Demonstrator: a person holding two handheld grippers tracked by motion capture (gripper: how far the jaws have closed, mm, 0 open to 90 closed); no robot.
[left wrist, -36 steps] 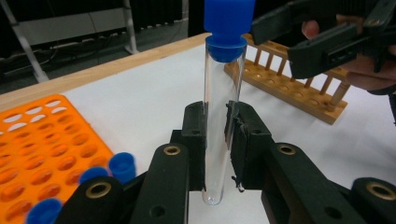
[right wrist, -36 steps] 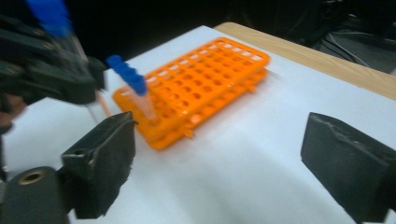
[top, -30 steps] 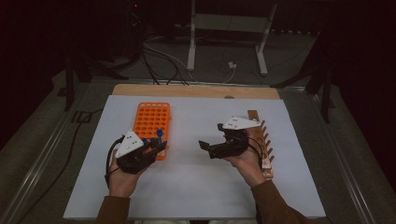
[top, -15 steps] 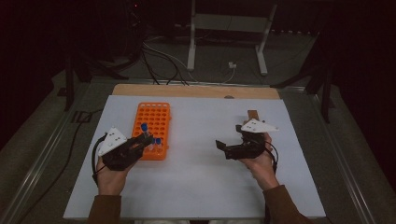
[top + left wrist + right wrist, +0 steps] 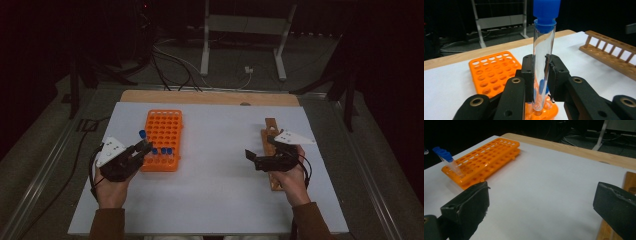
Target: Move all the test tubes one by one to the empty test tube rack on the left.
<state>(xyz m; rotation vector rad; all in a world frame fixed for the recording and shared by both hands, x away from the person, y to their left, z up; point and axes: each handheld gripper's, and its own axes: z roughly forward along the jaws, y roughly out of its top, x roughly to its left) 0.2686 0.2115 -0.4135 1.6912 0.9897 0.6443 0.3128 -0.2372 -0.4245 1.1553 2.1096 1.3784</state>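
The left gripper [image 5: 145,145] pinches a capped tube [image 5: 543,57] between its jaws, upright, with the clear body clamped about halfway down and the blue cap well above the pads. The tube's rounded bottom hangs just over the near end of the orange rack [image 5: 163,140]; whether it has fully cleared its hole or is about to enter one is hard to tell from the left gripper view.

The right gripper [image 5: 251,157] holds nothing: its jaws stand wide apart above the bare white mat [image 5: 220,150], just left of the wooden rack [image 5: 272,150] that lies along the right side of the table.

In the high view three blue caps [image 5: 162,150] sit in the orange rack's near row, and the right gripper view shows tubes [image 5: 449,162] leaning in that same corner. The wooden rack's holes look empty as far as they can be seen.

So the work seems to be at an early stage: one tube is in hand at the orange rack, several are seated there, and none has yet reached the wooden rack. If the tubes are meant to cross over, nearly all of that remains.
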